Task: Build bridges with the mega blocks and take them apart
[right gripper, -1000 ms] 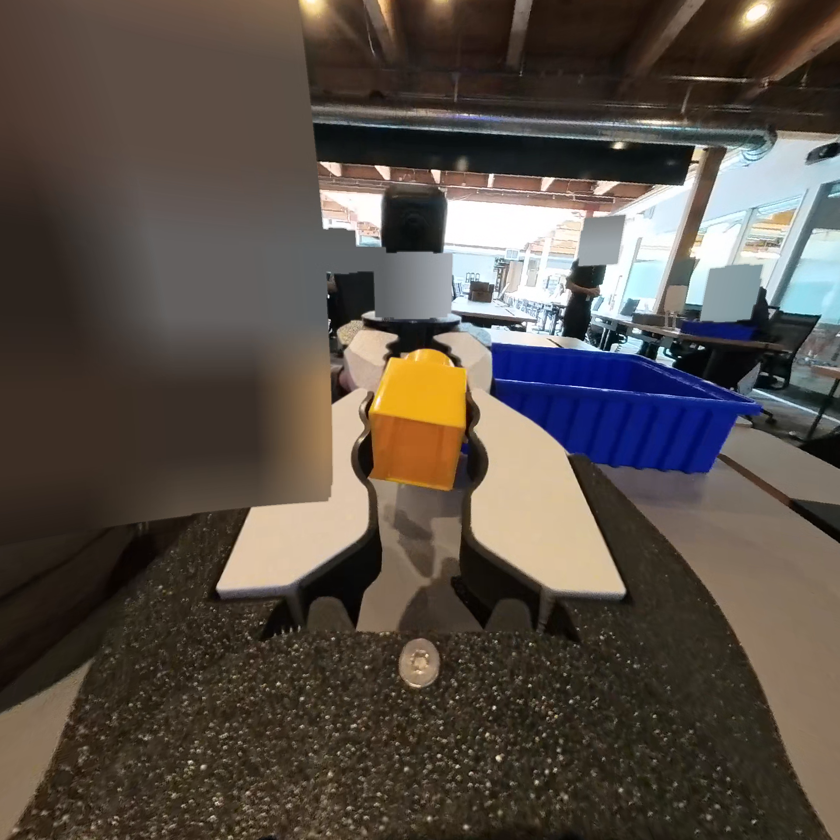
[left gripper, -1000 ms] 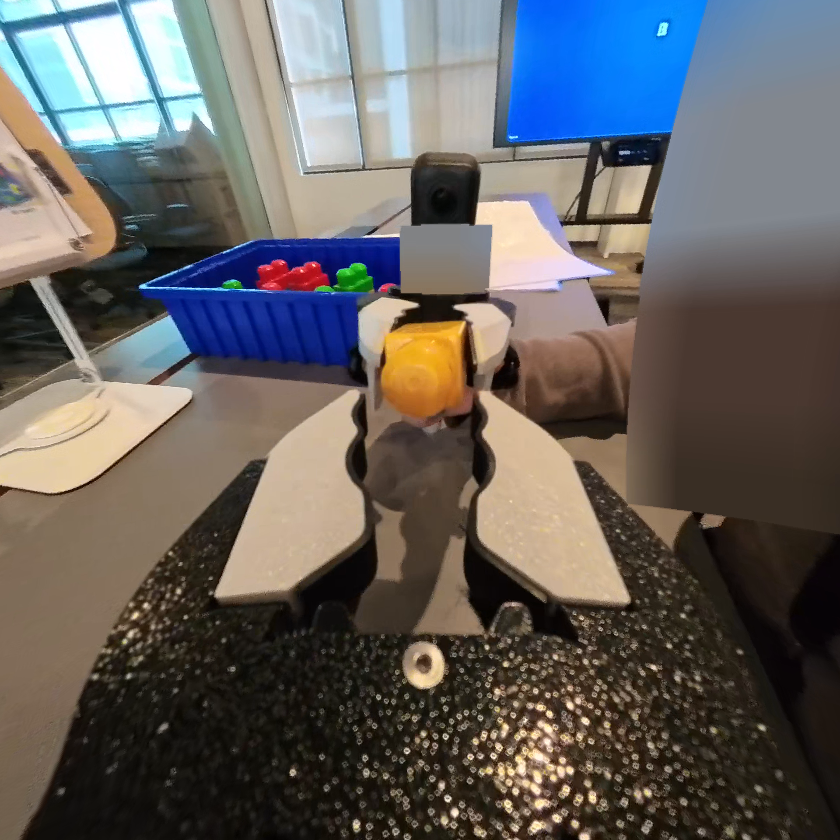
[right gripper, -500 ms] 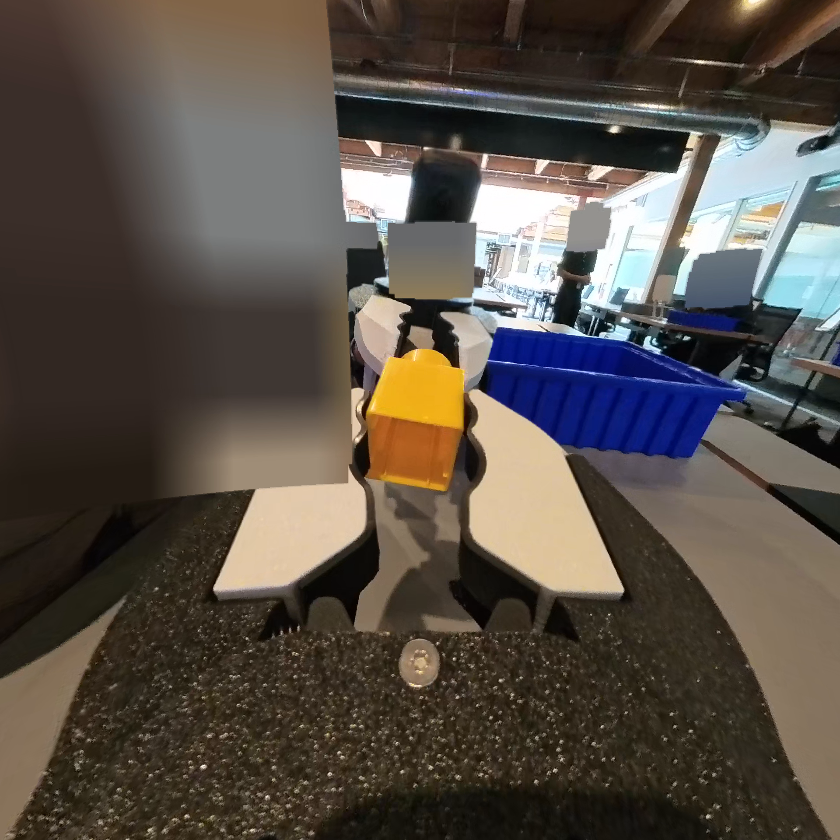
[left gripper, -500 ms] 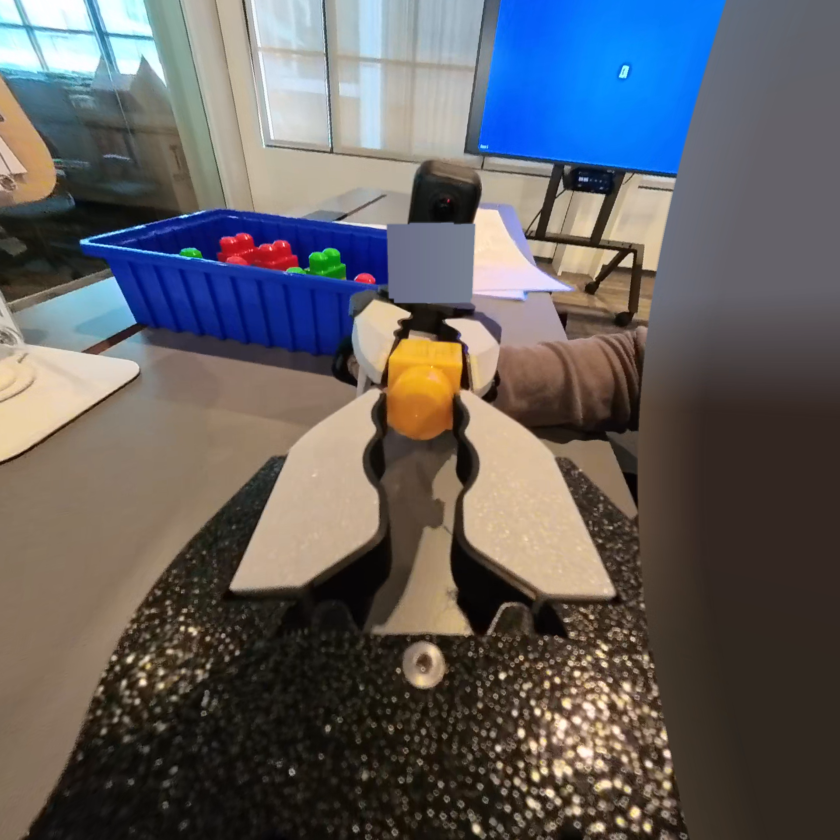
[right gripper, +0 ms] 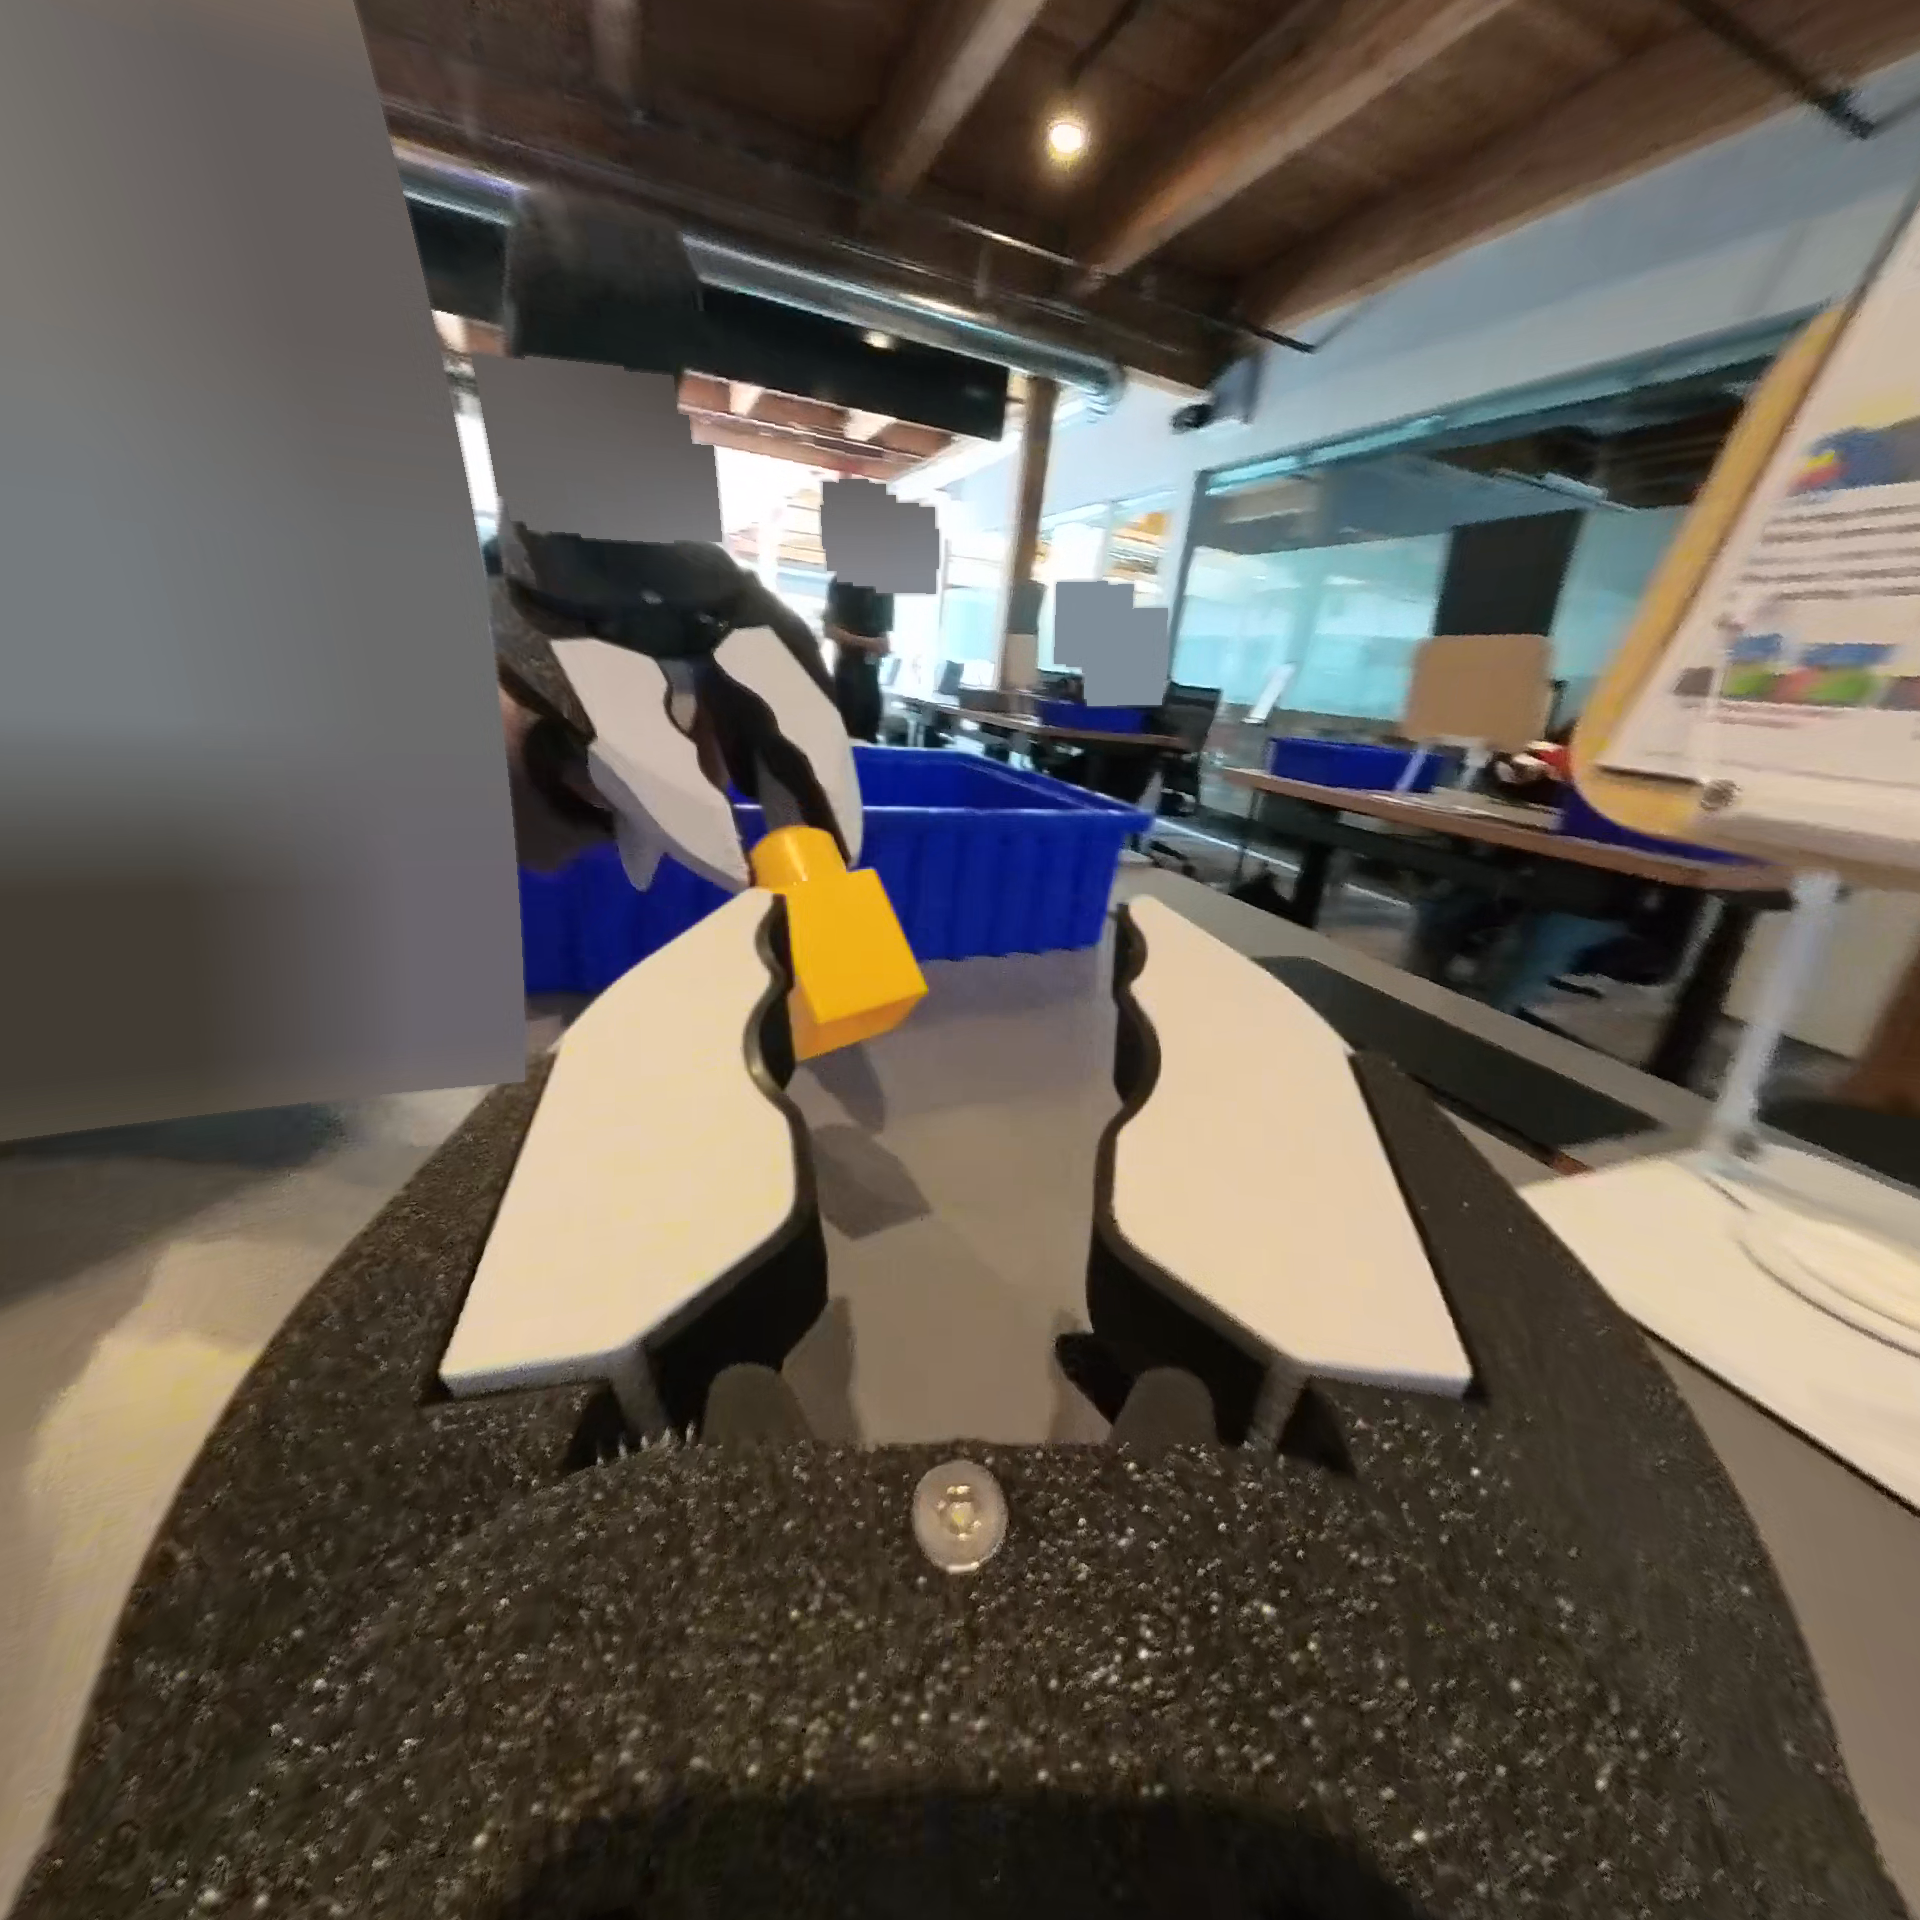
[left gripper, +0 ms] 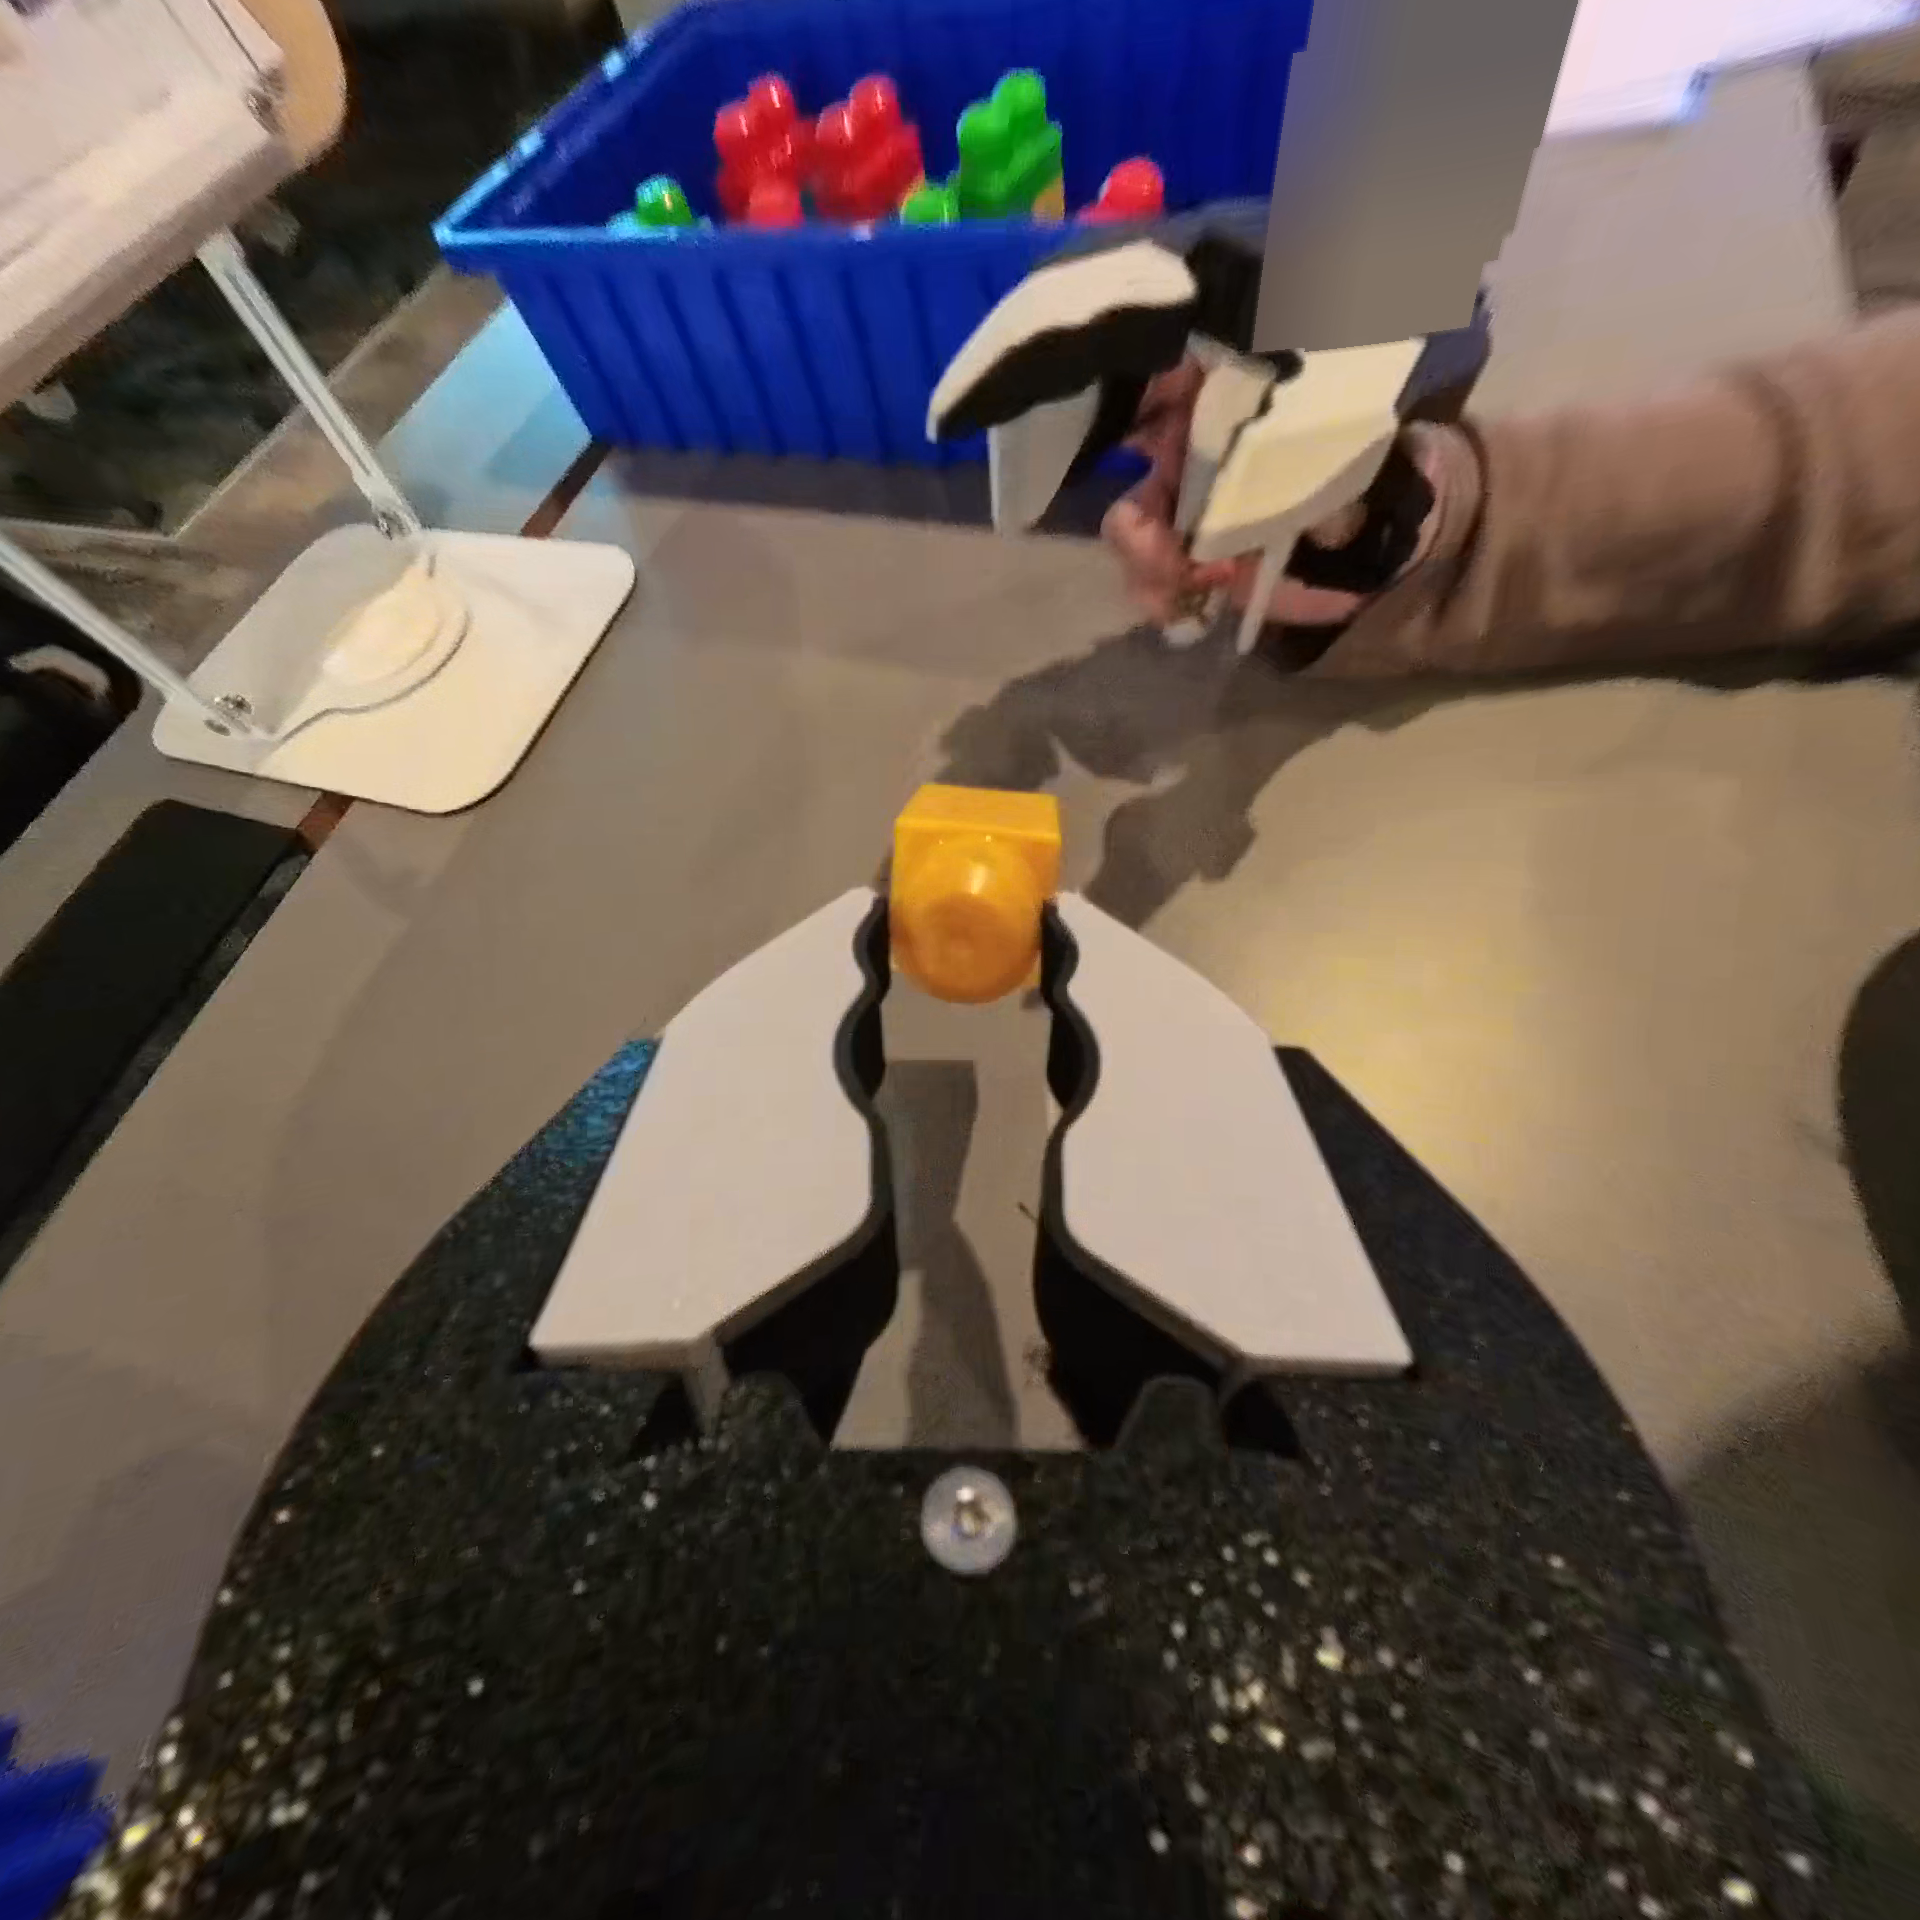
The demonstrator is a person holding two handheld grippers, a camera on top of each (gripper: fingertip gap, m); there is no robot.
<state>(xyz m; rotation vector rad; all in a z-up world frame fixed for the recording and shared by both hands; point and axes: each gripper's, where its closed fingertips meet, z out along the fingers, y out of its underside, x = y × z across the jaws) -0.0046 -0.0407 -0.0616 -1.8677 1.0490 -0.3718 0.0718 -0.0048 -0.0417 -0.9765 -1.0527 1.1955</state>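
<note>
The left tongs [left gripper: 966,914] pinch the yellow block [left gripper: 971,899] by its stud end above the gray counter [left gripper: 1455,935], while the right tongs [right gripper: 945,914] gape wide and empty beside it.

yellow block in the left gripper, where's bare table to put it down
The grey table is bare right of the yellow block, below the right gripper, and on the left between the white stand base and the left gripper. It is crowded at the back, by the blue bin and the sleeve.
</note>
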